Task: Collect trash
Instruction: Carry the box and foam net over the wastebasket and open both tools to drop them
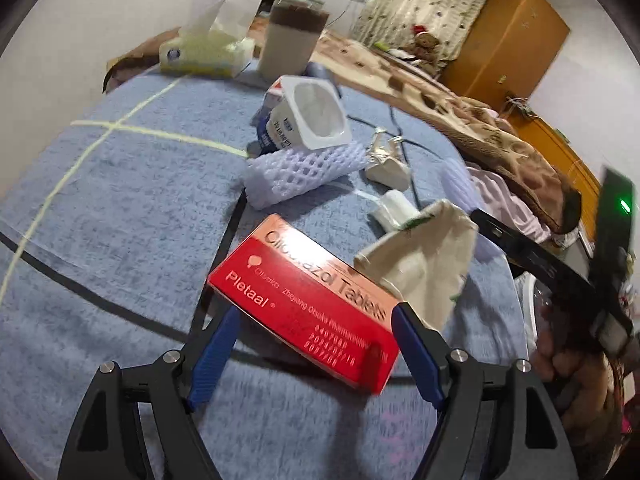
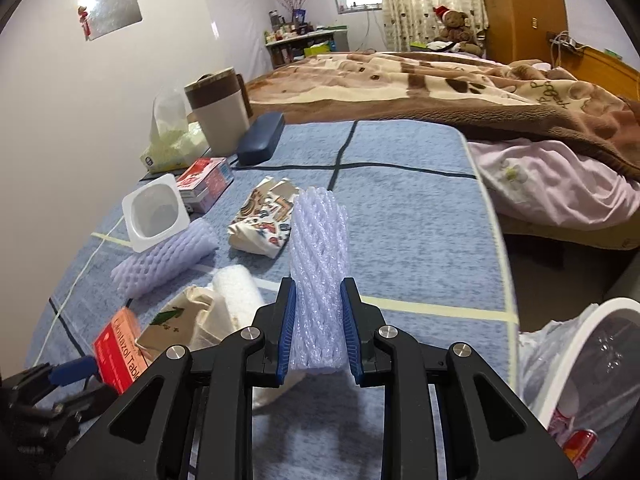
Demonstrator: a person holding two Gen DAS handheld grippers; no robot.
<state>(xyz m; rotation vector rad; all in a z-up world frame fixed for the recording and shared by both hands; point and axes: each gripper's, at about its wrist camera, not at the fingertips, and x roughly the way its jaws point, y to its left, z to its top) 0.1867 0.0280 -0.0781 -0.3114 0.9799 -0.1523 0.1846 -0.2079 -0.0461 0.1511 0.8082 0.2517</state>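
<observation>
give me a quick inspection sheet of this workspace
surface: blue cloth with dark and pale lines
job's things: red tablet box, foam net sleeve, second foam net, empty white cup, beige paper bag, lined bin at right edge
clutter: tissue pack, lidded canister, dark case
grippers: left gripper shut on red tablet box; right gripper shut on foam net sleeve
cables: nothing seen clearly
surroundings: bed with brown blanket, teddy bear

Glossy cardboard tablet box (image 1: 308, 300); foam net sleeve (image 2: 318, 264); matt cloth tablecloth (image 2: 420, 220).
</observation>
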